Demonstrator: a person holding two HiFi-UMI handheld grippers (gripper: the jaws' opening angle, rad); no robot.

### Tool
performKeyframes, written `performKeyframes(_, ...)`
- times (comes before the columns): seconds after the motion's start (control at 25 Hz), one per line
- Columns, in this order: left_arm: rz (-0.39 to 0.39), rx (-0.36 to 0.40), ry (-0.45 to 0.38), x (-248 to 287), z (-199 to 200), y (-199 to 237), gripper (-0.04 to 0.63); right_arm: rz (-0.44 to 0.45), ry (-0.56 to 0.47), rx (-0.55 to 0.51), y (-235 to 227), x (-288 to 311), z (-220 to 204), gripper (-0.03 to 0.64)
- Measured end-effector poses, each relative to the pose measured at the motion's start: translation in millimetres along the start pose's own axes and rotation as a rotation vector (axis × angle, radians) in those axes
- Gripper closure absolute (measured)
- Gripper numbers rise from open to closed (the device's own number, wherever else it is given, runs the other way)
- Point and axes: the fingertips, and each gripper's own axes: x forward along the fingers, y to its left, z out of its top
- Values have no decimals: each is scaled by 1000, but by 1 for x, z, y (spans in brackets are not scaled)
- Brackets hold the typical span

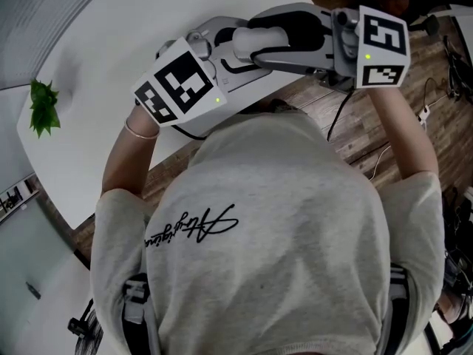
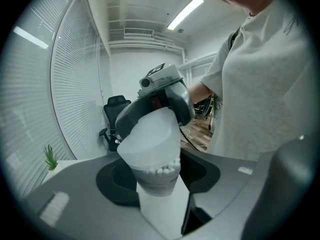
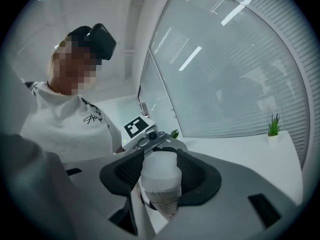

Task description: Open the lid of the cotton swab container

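The cotton swab container [image 2: 156, 176] is a small tub with a labelled body and a tall frosted white lid [image 2: 150, 136]; white swab tips show under the lid's rim. My left gripper [image 2: 157, 194] is shut on the tub's lower body. My right gripper [image 3: 160, 171] is shut on the lid [image 3: 160, 168], with its dark meshed pads on either side. In the head view both grippers meet in front of the person's chest, the left gripper [image 1: 203, 50] and the right gripper [image 1: 284, 39], and they hide the container.
A white table [image 1: 111, 35] lies ahead of the person, with a small green plant [image 1: 43, 108] near its left edge. Wooden floor with cables [image 1: 414, 124] is to the right. A black office chair [image 2: 114, 109] stands by the blinds.
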Motion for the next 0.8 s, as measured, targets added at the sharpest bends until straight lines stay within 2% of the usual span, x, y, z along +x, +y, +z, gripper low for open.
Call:
performKeyframes(0.28, -9, -26, 8, -3, -5, 2, 377, -1, 12, -25, -4, 6, -2, 408)
performKeyframes(0.56, -18, -68, 12, 2, -3, -3, 377, 2, 28, -109, 4, 2, -7, 405)
performKeyframes(0.8, -2, -101, 35, 3, -9, 6, 377, -63, 16, -160, -12, -1, 3, 372)
